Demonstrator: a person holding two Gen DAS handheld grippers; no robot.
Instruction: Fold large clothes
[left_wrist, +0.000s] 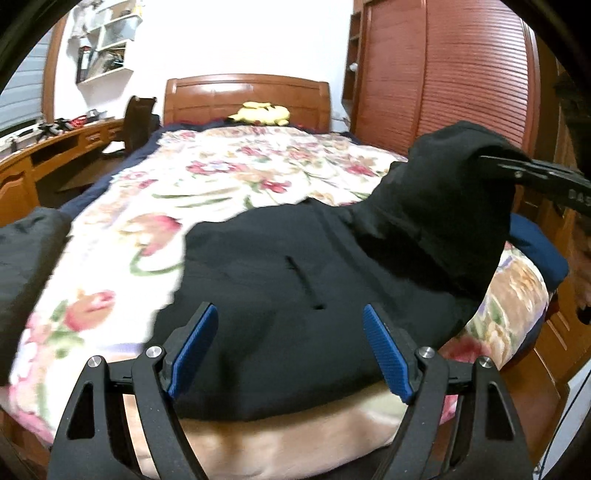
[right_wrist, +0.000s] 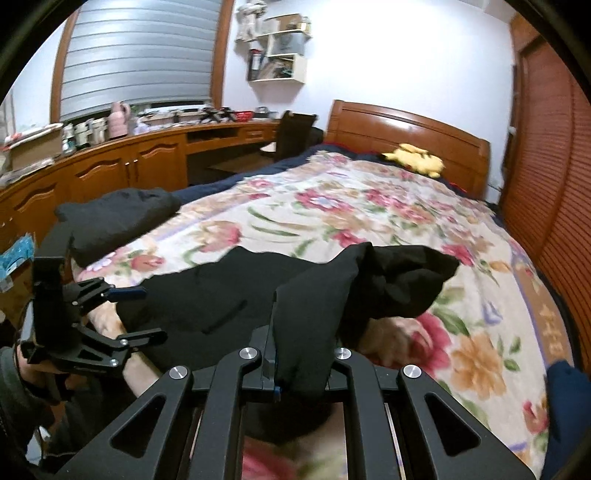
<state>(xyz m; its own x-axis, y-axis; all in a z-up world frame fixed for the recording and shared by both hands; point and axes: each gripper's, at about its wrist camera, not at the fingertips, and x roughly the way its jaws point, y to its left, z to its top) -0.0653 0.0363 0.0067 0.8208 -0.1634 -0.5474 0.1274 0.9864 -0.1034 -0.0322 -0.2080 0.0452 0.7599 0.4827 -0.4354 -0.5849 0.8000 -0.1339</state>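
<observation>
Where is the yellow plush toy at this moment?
The yellow plush toy lies at the head of the bed, just before the wooden headboard, beyond the floral blanket; both wrist views show it.

Wooden headboard, louvred wardrobe, shuttered window, white walls

The left claw is wide open above the black garment on the flowery bed. The right claw lifts one corner.
</observation>
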